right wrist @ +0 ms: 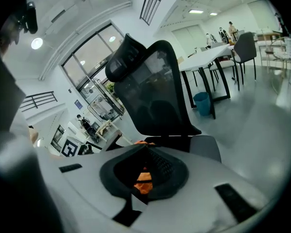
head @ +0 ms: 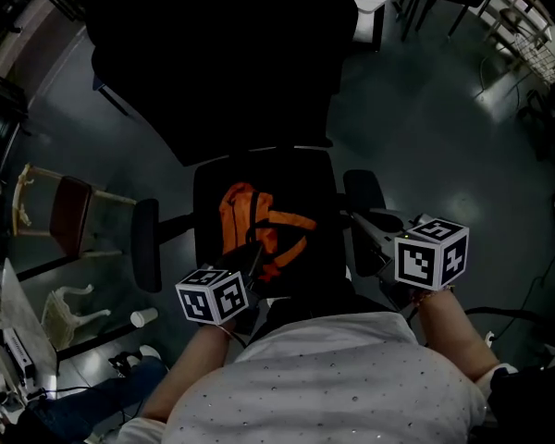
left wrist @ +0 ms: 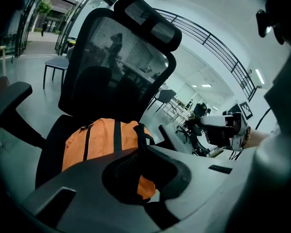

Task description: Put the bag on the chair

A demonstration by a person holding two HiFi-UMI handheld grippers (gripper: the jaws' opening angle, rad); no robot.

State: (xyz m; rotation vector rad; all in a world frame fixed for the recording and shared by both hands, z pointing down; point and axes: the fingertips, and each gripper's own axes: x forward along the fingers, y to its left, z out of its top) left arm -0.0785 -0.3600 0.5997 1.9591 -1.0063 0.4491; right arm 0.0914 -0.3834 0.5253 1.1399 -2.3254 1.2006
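We see the orange backpack (head: 250,222) lying on the seat of the black office chair (head: 213,72), slightly toward the seat's left side and in front of the mesh backrest. It sits between the 2 armrests, the left armrest (head: 145,244) and the right armrest (head: 361,189).

The left gripper (head: 255,255) reaches in over the seat's front edge. Its tongs are clenched, and in the left gripper view a black strap (left wrist: 141,132) of the backpack runs down to their tip, so they appear to pinch it. Orange fabric shows just under them there.

The right gripper (head: 351,216) hangs just beside the right armrest, apart from the backpack. In the right gripper view its tongs are pressed together with nothing between them, and a bit of orange shows beyond them.

On the floor to the left stand a wooden chair with a reddish seat (head: 69,213) and a paper cup (head: 143,317). A blue bin (right wrist: 202,102) sits under a white table (right wrist: 208,55) behind the office chair.
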